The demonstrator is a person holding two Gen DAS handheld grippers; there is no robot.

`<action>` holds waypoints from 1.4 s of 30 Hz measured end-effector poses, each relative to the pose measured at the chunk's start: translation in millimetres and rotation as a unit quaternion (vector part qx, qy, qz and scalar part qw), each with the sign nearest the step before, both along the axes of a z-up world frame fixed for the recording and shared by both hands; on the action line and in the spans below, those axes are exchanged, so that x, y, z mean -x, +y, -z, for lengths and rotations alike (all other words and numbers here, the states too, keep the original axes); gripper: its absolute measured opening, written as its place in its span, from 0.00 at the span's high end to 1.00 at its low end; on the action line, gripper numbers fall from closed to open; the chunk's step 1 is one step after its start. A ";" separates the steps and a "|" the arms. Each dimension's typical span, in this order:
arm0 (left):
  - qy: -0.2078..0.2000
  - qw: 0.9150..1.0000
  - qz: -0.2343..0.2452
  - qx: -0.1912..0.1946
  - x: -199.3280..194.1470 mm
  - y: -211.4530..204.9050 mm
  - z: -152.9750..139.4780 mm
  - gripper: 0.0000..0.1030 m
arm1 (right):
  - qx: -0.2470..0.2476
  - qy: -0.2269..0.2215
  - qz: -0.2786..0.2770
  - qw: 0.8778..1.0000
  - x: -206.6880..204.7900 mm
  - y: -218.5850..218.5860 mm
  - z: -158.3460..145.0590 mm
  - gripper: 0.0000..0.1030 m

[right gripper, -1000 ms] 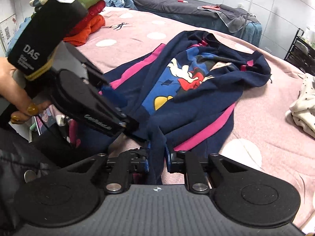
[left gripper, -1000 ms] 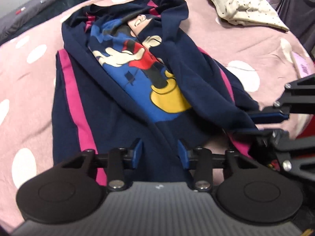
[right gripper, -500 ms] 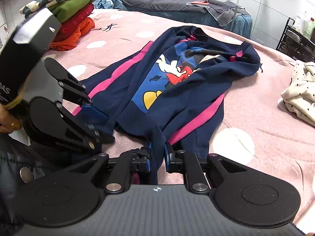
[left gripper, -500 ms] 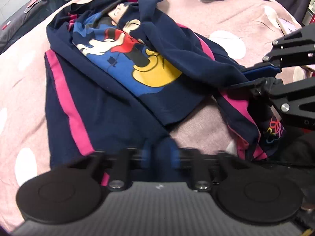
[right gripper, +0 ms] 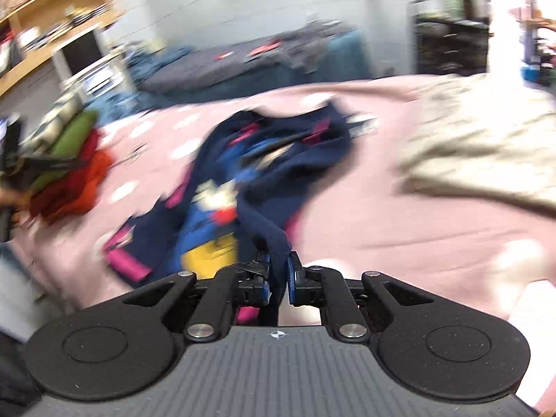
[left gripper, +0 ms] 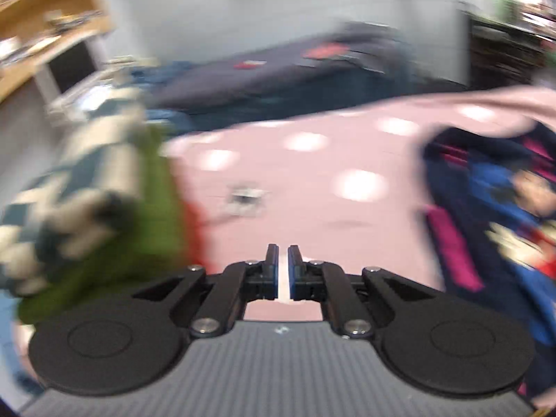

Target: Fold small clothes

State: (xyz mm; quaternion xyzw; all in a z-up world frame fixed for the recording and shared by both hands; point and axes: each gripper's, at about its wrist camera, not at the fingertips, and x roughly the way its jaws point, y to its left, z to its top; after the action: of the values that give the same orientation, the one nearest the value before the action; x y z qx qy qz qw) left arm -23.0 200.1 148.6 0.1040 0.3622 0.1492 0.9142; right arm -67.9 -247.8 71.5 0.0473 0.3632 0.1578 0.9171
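Observation:
A navy hoodie (right gripper: 264, 170) with pink stripes and a cartoon print lies crumpled on the pink spotted bedspread (right gripper: 399, 229). My right gripper (right gripper: 278, 271) is shut on a fold of its navy fabric, which runs up from the jaws. The hoodie also shows at the right edge of the left wrist view (left gripper: 493, 215). My left gripper (left gripper: 283, 264) is shut with a thin slit between the pads and holds nothing; it hangs over bare bedspread (left gripper: 312, 180), left of the hoodie. Both views are blurred by motion.
A stack of folded clothes, checked, green and red (left gripper: 93, 215), sits at the left of the bed; it also shows in the right wrist view (right gripper: 69, 160). A cream dotted garment (right gripper: 486, 153) lies at the right. A dark bed (left gripper: 295, 80) and wooden shelves (left gripper: 45, 27) stand behind.
My left gripper let go of the hoodie and swung left toward the folded stack. My right gripper kept its hold and pulled the hoodie, which has bunched up.

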 end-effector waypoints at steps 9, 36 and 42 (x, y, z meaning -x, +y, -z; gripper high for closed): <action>0.111 0.963 0.113 0.216 -3.7 -21.7 55.1 0.11 | 0.024 -0.042 0.108 0.993 -23.0 -50.9 -13.6 0.84; -0.105 0.992 -0.038 -0.060 -14.0 12.3 -16.9 0.95 | 0.037 -0.110 0.210 0.971 -70.4 -113.9 -49.4 0.84; -0.044 0.994 -0.050 -0.085 -48.5 12.7 31.1 0.90 | 0.020 -0.035 0.347 0.937 -119.4 -188.5 -12.0 0.68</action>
State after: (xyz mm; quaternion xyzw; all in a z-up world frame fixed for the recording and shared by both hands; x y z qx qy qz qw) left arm 25.5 212.8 117.5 0.1560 0.3129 0.2294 0.9083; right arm 51.5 -436.3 83.5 0.1463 0.2954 -0.1757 0.9276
